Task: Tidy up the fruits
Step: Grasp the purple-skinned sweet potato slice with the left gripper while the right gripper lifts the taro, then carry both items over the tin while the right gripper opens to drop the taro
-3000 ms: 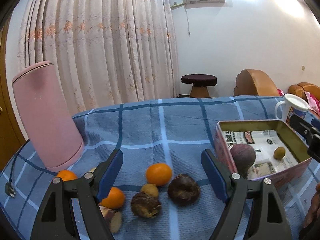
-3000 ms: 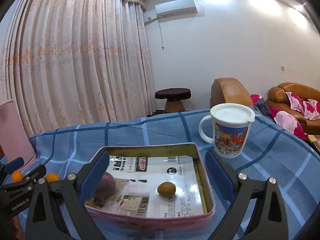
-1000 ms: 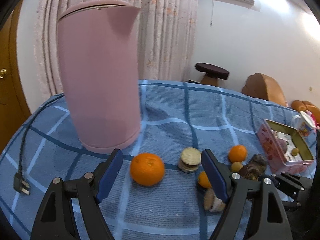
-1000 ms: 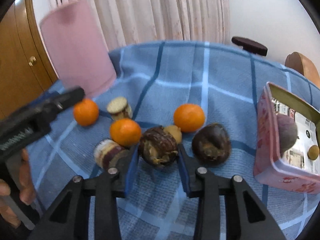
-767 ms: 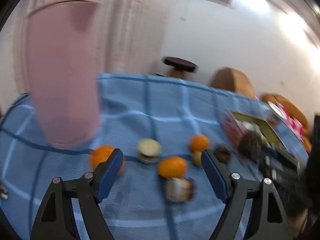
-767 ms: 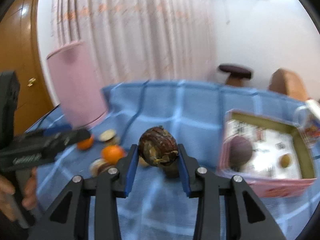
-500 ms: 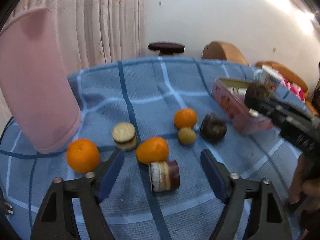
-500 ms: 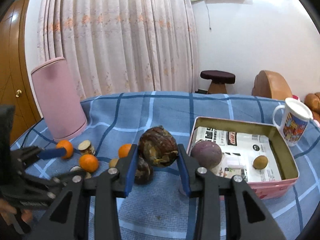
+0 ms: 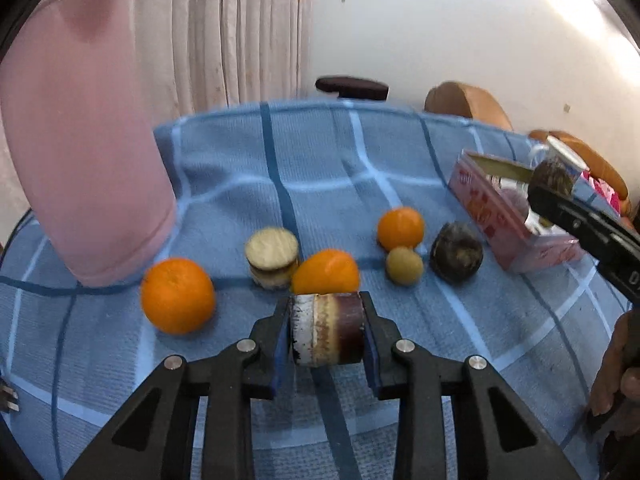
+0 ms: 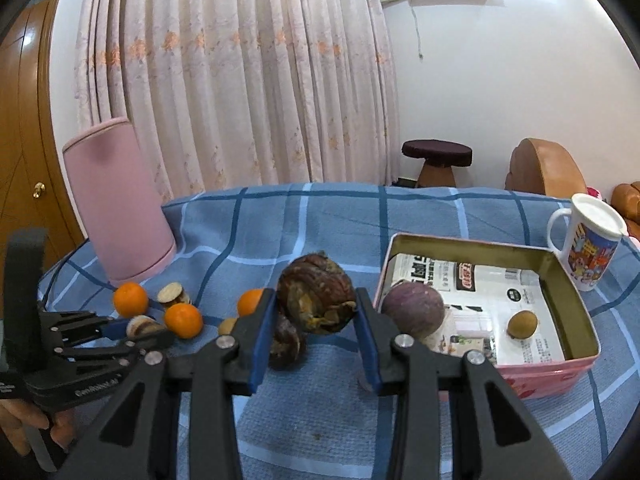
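The left gripper (image 9: 326,330) pinches a stubby cut cylinder (image 9: 327,329), pale rind and dark flesh, low over the woven blue checked cloth (image 9: 320,168) on the counter. The right gripper (image 10: 316,322) clamps a knobbly brown root (image 10: 317,297) raised beside the pink metal tin (image 10: 536,380), paper-lined, holding a smooth purple ball (image 10: 414,312). Glossy oranges (image 9: 177,295) lie nearby.

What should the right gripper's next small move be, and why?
Probably carry on toward the tin box and release there: the right gripper is shut on a brown wrinkled fruit, lifted off the cloth, and the box already holds two fruits.
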{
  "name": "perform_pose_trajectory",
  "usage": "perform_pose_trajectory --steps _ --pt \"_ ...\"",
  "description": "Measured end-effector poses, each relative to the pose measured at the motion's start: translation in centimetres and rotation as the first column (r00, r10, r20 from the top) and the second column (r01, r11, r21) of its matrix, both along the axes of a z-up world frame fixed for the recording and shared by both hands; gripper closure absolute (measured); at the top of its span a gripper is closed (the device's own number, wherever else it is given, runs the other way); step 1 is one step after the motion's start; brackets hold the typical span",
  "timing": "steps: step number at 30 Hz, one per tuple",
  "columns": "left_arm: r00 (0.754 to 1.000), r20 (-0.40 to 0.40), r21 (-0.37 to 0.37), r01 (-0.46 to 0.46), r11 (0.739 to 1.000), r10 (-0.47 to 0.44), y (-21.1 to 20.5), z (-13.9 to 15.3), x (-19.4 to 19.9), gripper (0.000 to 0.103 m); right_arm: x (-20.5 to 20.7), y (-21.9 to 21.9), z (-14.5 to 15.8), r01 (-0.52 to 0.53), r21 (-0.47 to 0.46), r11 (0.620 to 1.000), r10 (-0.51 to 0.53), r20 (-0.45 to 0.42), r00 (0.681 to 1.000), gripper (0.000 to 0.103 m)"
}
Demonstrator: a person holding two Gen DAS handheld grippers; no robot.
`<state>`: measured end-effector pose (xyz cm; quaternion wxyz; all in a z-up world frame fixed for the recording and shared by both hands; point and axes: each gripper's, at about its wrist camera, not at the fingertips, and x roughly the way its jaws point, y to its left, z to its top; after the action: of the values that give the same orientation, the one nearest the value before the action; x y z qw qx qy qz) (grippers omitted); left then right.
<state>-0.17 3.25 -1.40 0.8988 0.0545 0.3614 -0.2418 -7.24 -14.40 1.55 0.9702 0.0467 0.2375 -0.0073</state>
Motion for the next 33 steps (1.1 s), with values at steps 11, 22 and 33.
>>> perform_pose_trajectory --steps 11,22,33 --pt "0.971 0.131 -0.245 -0.166 0.955 0.202 3.7 3.1 -0.2 0.071 0.0 -2.8 0.9 0.051 0.026 0.998 -0.052 0.044 0.998 0.062" --pt "0.941 0.203 -0.204 -0.231 0.951 0.272 1.8 2.8 -0.6 0.071 0.3 -3.1 0.6 0.069 -0.067 0.995 -0.066 0.055 0.996 0.062" --pt "0.922 0.244 -0.177 -0.264 0.948 0.302 -0.4 2.9 -1.1 0.071 0.3 -4.4 0.7 0.086 -0.081 0.993 -0.080 0.066 0.995 0.062"
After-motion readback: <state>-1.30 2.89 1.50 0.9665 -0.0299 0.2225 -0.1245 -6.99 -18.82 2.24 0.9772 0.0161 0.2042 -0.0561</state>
